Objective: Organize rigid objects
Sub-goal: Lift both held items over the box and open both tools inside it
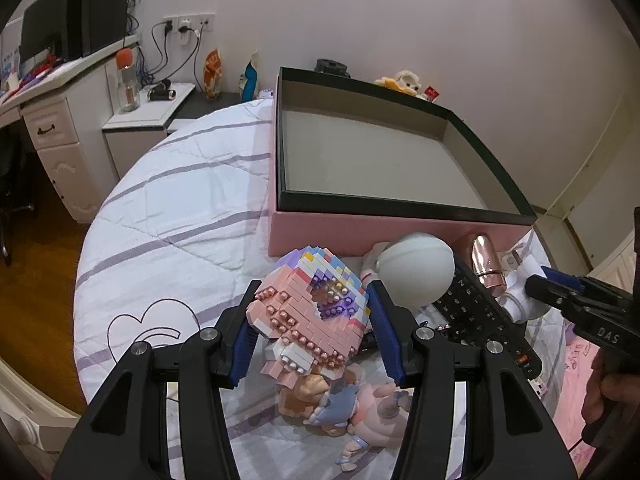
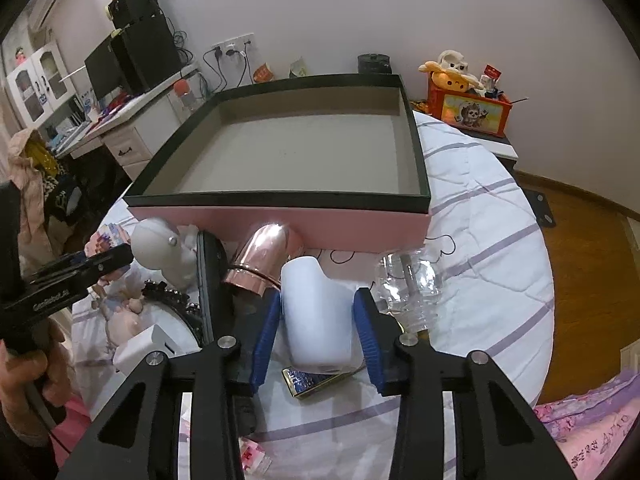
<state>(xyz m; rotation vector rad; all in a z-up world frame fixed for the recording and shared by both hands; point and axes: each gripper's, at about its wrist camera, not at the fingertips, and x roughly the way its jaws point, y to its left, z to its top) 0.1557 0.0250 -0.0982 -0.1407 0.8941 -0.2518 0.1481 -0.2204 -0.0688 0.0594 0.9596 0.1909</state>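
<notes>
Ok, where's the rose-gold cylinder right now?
The rose-gold cylinder lies on the bed against the pink box's front wall, between the black remote on its left and the white bottle on its right in the right wrist view.

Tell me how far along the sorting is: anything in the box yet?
Nothing done: the pink box is empty. In hand: the left gripper clamps the pink brick model; the right gripper straddles the white bottle. Left on the bed: remote, rose-gold cap, white astronaut figure, doll.

I'm in a home bedroom: a quilted striped bedspread point(image 1: 168, 216) lies under my work, a white desk point(image 1: 60, 120) with a monitor point(image 1: 44, 32) far left, plush toys point(image 2: 456, 72) far right.
</notes>
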